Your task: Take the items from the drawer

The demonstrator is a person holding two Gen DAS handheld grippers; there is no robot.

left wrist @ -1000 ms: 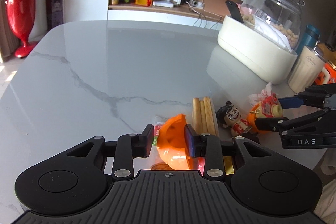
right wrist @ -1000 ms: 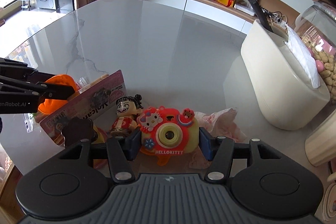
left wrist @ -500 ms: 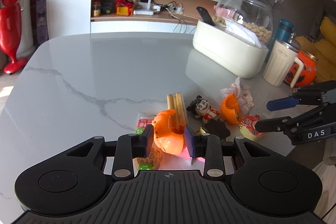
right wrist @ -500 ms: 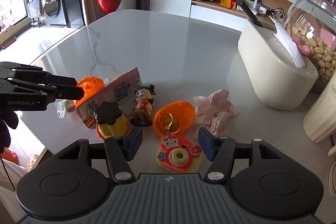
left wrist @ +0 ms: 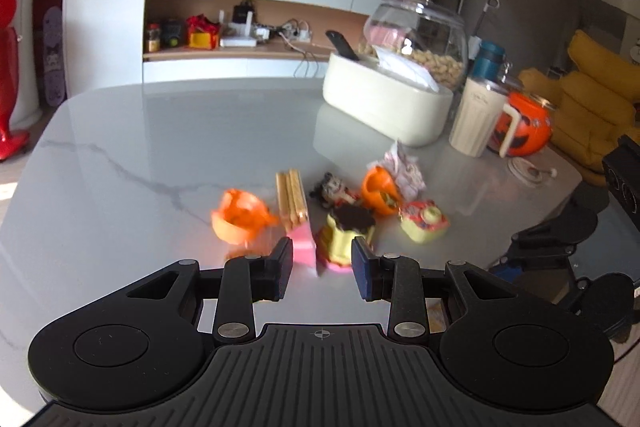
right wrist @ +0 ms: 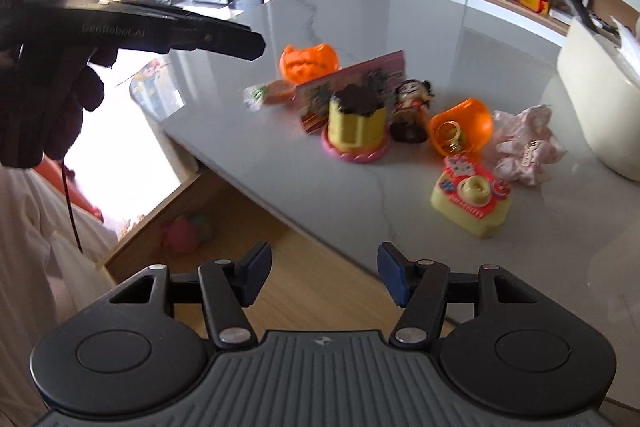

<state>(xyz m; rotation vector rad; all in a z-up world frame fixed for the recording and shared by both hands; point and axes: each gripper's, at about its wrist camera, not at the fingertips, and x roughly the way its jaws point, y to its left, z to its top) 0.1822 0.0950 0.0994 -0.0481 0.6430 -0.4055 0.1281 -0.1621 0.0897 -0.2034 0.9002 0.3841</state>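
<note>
Toys lie on the marble table [right wrist: 400,27]: an orange pumpkin half [left wrist: 240,219], a pink snack pack [left wrist: 298,223], a yellow cake toy [right wrist: 356,123], a small doll [right wrist: 412,107], an orange capsule half [right wrist: 460,131] and a Hello Kitty camera [right wrist: 472,199]. My left gripper [left wrist: 320,269] is open and empty, hanging short of the pack and cake. A gloved hand holds this left gripper [right wrist: 256,47] high at the left. My right gripper [right wrist: 324,273] is open and empty over the open wooden drawer [right wrist: 248,223]. A pink-green ball [right wrist: 188,231] lies in the drawer.
A white tissue box [left wrist: 384,107], a glass jar of peanuts [left wrist: 420,39], a cream cup [left wrist: 476,119] and an orange pumpkin bucket [left wrist: 524,127] stand at the table's far right. A pink scrunchie [right wrist: 528,151] lies beside the camera. The table edge [right wrist: 224,167] overhangs the drawer.
The right gripper let go of the camera toy and drew back off the table to above the drawer. The left gripper pulled back and up; the orange pumpkin half now lies left of its fingers.
</note>
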